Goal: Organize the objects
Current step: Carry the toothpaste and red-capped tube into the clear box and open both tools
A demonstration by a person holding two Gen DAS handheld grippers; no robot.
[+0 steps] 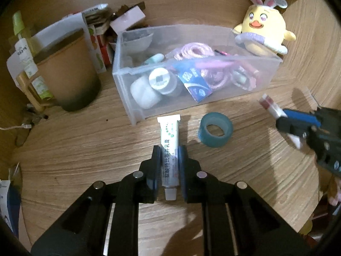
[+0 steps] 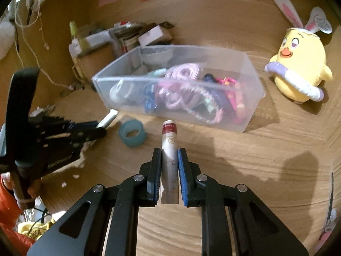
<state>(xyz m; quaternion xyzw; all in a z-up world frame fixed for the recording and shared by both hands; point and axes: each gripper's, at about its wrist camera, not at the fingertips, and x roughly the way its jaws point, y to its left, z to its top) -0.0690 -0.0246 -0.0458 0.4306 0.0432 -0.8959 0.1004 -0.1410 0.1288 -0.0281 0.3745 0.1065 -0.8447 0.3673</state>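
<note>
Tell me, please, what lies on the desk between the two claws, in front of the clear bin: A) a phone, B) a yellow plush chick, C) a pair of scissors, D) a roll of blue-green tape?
D: the roll of blue-green tape rests on the desk just in front of the clear bin, between the left claw and the right claw, each shut on a tube.

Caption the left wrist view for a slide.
Left gripper clamps a white ointment tube near the clear bin; teal tape roll waits on the table.
</note>
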